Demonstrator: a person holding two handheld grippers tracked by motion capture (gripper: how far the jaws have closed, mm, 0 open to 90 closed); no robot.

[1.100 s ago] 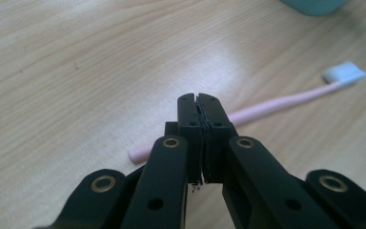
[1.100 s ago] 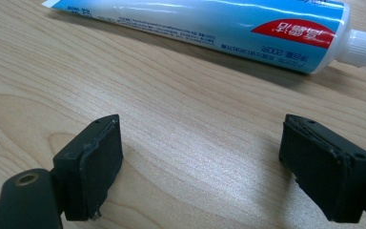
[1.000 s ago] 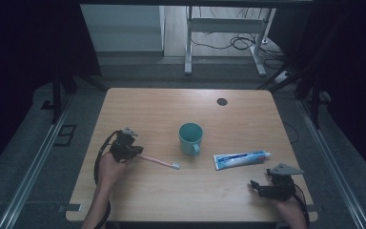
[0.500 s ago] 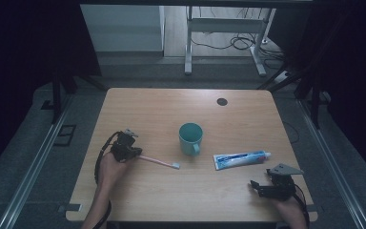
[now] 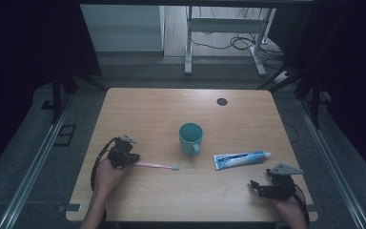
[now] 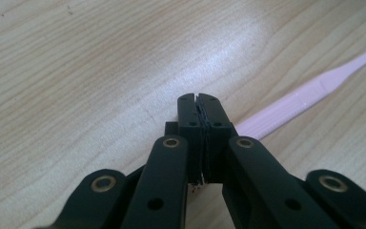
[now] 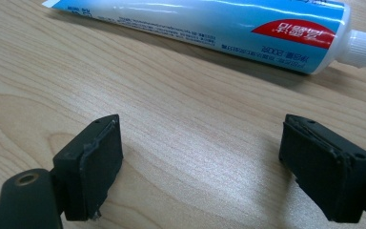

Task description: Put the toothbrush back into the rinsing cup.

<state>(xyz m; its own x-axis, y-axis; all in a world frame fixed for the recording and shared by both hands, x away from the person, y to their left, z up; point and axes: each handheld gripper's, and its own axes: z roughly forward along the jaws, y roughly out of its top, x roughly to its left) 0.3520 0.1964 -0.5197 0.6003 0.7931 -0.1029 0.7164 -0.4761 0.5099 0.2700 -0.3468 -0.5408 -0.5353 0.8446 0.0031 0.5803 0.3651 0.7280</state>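
The pink toothbrush (image 5: pixel 155 165) is lying flat on the wooden table (image 5: pixel 171 109), its handle end sitting in the left gripper (image 5: pixel 134 159) and its bristle head pointing toward three o'clock in the high view, stopping short of the teal mug (image 5: pixel 190 138). Its long axis is running almost level across the table, so any lift is going to swing that free head. In the left gripper view the jaws are standing fully together, and the handle (image 6: pixel 295 107) is emerging from behind the closed tips and running off toward two o'clock; the pads seem to be pinching the very end of it, though the contact itself is hidden behind the jaws. The left hand is plainly the nearer one.

The mug is sitting at about one o'clock from the brush head, handle facing the person. The toothpaste tube (image 5: pixel 242 159) is lying just beyond it at three o'clock, cap pointing right. The right gripper (image 5: pixel 259 187) is resting near the table's front edge, jaws spread wide and holding nothing, with the tube (image 7: pixel 205 28) lying crosswise at twelve o'clock ahead of it.

A dark cable port (image 5: pixel 222 101) is marking the far side of the tabletop; beyond it a dim floor and a desk frame (image 5: pixel 224 43) are showing.
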